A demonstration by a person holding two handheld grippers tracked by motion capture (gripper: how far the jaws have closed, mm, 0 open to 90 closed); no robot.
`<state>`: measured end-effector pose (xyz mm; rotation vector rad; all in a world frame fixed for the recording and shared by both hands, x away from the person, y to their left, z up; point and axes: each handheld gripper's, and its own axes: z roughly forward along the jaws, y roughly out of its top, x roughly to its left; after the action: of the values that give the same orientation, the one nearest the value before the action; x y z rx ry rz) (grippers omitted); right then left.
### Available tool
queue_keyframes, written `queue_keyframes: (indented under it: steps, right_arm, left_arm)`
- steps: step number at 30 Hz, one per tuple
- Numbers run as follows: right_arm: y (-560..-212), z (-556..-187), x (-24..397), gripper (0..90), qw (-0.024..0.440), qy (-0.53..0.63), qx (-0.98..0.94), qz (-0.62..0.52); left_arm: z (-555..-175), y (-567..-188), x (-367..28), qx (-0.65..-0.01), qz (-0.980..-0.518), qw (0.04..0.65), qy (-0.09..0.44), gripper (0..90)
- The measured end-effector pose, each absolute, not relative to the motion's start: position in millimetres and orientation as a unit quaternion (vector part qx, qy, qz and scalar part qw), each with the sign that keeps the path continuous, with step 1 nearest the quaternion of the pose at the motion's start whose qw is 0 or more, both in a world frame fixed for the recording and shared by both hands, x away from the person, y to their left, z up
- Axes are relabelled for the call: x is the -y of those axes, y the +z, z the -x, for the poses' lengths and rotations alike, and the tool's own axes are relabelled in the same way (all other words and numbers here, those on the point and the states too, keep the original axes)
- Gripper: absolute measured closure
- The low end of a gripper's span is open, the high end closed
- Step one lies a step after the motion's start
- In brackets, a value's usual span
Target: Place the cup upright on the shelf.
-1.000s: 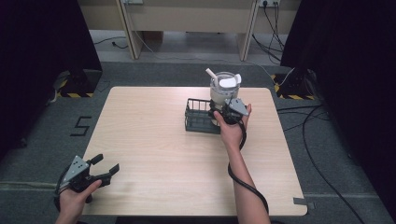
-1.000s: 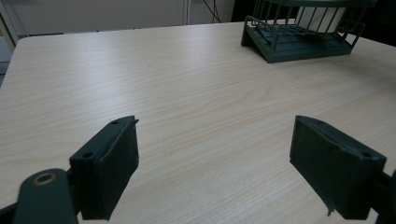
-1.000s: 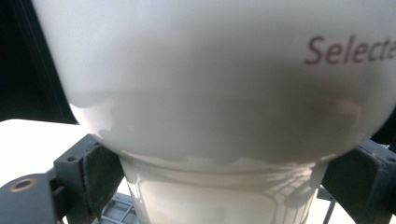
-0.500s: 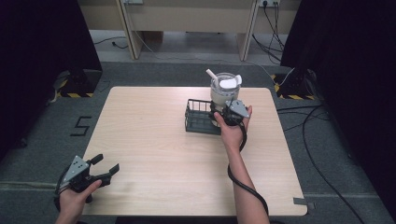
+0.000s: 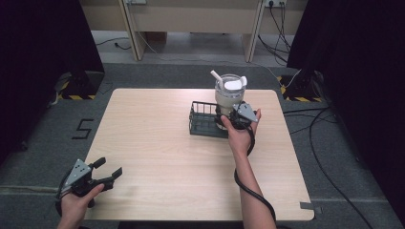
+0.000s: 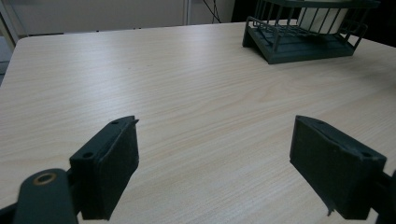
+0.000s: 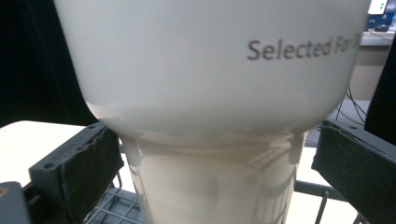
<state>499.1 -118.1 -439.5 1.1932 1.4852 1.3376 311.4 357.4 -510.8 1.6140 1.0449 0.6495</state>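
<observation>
Right gripper (image 5: 228,116) jaws just opened off the white plastic blender jug (image 7: 210,93) in the dark wire rack (image 5: 205,121), jug still between them, left gripper (image 5: 106,171) jaws open over the pale wooden counter (image 5: 157,143), unmoved.

right hand-held gripper (image 7: 212,172) jaws just opened, pads now off white cup (image 7: 210,93) (cup between them).

The table (image 5: 157,143) has a pale wood-grain top with rounded corners and stands on a dark grey floor (image 5: 43,143). A dark wire basket (image 5: 203,120) sits directly on the table at about two o'clock from its middle, toward the far right. A white blender jar (image 5: 228,95) stands in the basket's right end. On the floor at nine o'clock is a black figure 5 (image 5: 82,129).
</observation>
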Motion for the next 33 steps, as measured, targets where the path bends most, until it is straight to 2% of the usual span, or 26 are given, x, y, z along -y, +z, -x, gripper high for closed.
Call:
queue_keyframes:
  steps: [33]
  right_arm:
    - [-426.9, -455.5, 142.6, 4.5, 0.355, 0.537, -0.614, -0.458]
  left_arm:
    - [-310.7, -510.4, -357.4, -0.439, -0.673, 0.529, 0.272, 14.8]
